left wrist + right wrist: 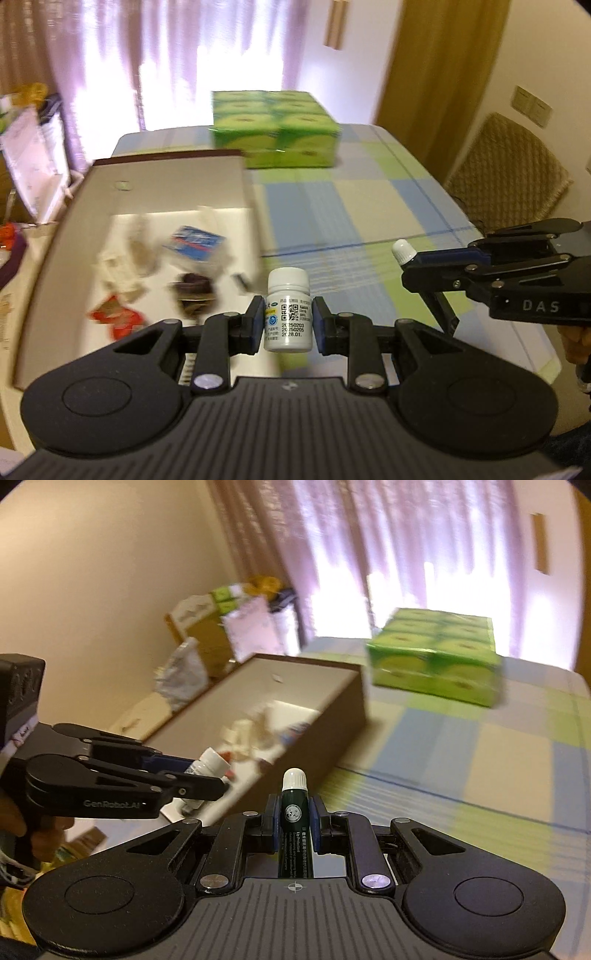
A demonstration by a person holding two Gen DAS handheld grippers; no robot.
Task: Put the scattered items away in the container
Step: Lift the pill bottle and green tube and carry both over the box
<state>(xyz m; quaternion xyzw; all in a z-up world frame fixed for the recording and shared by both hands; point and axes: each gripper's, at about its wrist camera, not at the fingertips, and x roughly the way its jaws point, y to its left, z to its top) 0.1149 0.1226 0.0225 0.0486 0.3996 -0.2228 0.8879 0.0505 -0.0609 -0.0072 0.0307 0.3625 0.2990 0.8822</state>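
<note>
Left gripper [289, 320] clamped on white pill bottle [288, 312], right gripper [294, 821] clamped on dark green tube [294, 812]; both held above desk [369, 206] near open box [147, 177]. Risk: early release, bouncing off box rim; grippers colliding.

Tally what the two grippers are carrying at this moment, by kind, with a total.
White plastic pill bottle, clamped upright in the left gripper: 1
Dark green tube with a white cap, clamped in the right gripper: 1
Total: 2
Both are outside the open brown box, whose blurred contents cannot be counted.
</note>
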